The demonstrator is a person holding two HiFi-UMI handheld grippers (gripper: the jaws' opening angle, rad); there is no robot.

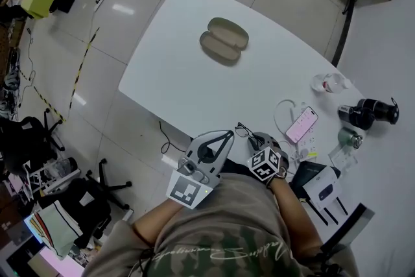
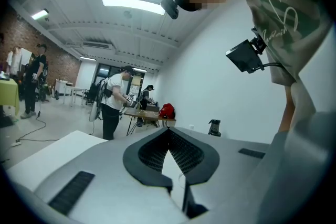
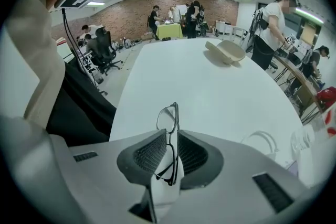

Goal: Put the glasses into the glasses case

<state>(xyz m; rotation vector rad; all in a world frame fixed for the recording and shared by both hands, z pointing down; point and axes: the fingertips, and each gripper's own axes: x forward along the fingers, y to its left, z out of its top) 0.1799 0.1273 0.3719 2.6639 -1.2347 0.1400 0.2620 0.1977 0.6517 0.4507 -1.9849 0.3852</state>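
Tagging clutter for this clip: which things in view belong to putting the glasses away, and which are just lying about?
Part of the job:
- glasses, clamped in the right gripper
- open glasses case, mid-table
- left gripper, shut

Lying about, at the table's right end:
- phone
- clear bottle
- black cylinder

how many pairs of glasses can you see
1. The glasses are clamped in the right gripper, close to the person. The open case holds none.
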